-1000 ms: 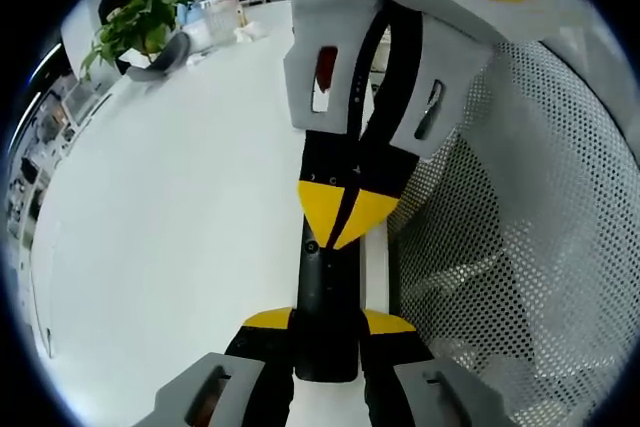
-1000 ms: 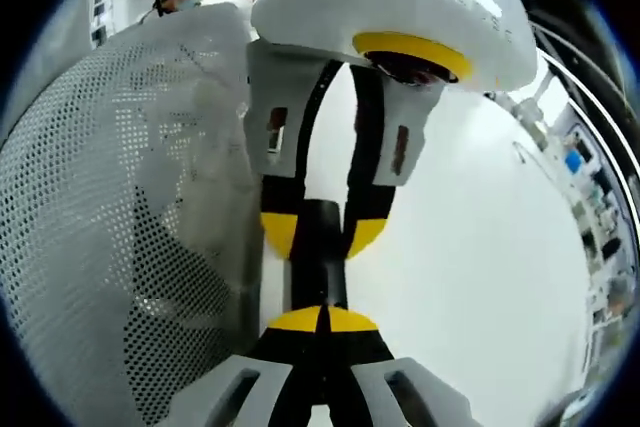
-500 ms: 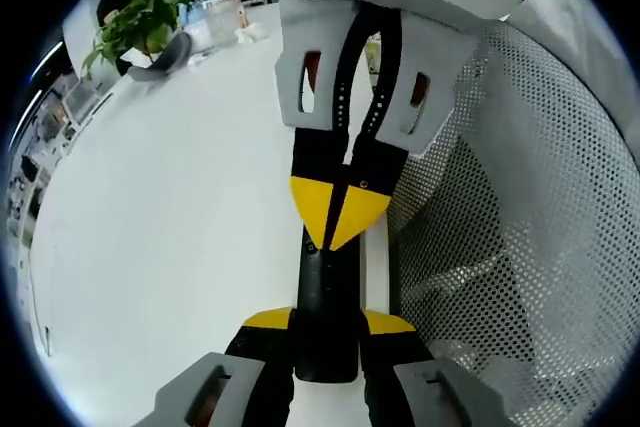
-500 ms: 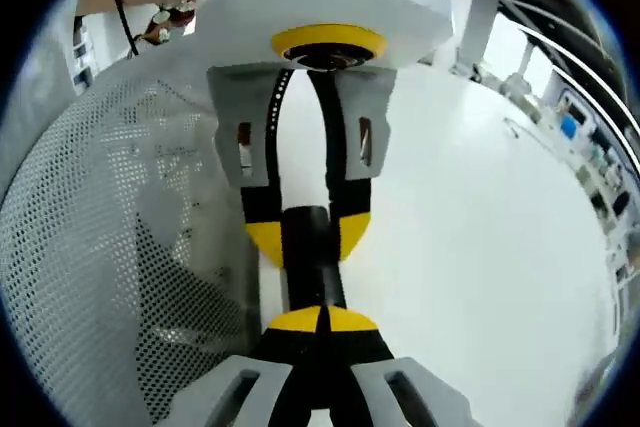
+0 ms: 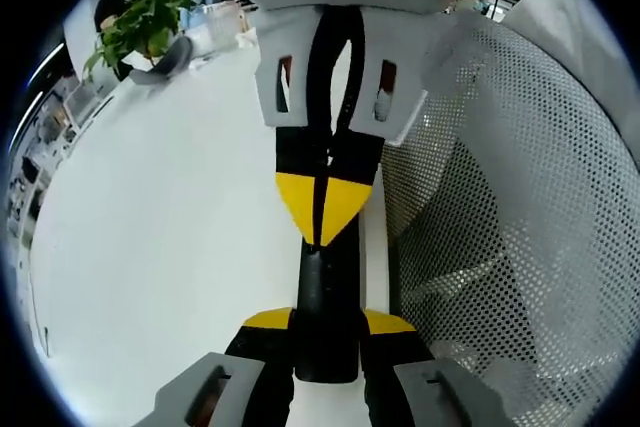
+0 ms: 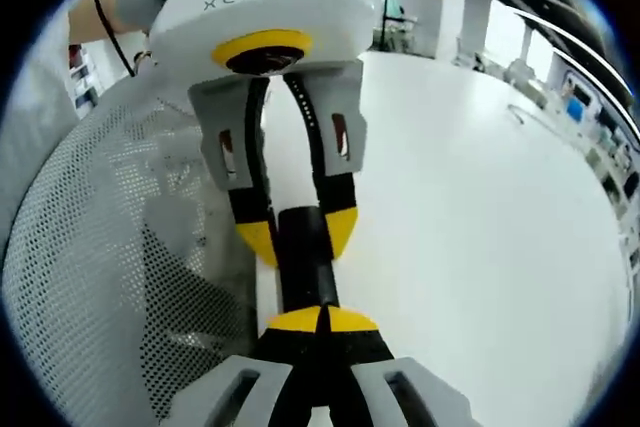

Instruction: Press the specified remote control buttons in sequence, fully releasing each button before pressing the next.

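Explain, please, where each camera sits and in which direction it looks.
Left gripper view: rides on the left hand-held gripper, looks along the black remote it clamps, toward the right hand-held gripper, the white table and a plant.
Right gripper view: rides on the right hand-held gripper, whose shut tips rest on the remote, facing the left hand-held gripper; a person's hand shows.
Shared: remote, table, white mesh basket, both grippers.

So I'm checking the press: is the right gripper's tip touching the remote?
Touching, it seems: in the left gripper view the right gripper, jaws shut, meets the black remote with no visible gap.
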{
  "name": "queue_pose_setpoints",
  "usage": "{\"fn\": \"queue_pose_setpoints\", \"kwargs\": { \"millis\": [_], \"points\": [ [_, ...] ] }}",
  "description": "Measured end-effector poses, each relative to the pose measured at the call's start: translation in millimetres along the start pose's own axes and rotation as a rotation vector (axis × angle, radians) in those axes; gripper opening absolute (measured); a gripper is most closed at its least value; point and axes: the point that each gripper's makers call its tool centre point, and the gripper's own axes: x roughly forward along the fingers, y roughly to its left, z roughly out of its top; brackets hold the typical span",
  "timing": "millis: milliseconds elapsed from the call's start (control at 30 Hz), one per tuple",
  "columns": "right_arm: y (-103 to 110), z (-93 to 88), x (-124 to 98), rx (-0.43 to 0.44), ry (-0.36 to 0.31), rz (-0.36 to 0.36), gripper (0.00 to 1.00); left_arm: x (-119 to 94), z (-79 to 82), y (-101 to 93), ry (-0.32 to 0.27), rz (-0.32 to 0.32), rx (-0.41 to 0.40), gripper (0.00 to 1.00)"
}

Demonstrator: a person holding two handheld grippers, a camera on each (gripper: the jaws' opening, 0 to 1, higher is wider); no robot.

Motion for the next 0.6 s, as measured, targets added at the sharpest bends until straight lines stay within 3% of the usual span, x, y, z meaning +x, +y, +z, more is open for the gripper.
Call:
{"fn": "queue_pose_setpoints", "kwargs": {
  "millis": [367, 600],
  "points": [
    [-3.2, 1.9, 3.0, -0.005, 0.034, 0.084, 0.00, -1.2, -0.4, -0.6, -0.073, 0.001, 0.012, 0.24],
    [0.0, 0.2, 2.6, -0.055, 0.087, 0.154, 0.00, -2.3, 2.5, -1.2, -0.270, 0.000, -0.002, 0.24]
  ]
}}
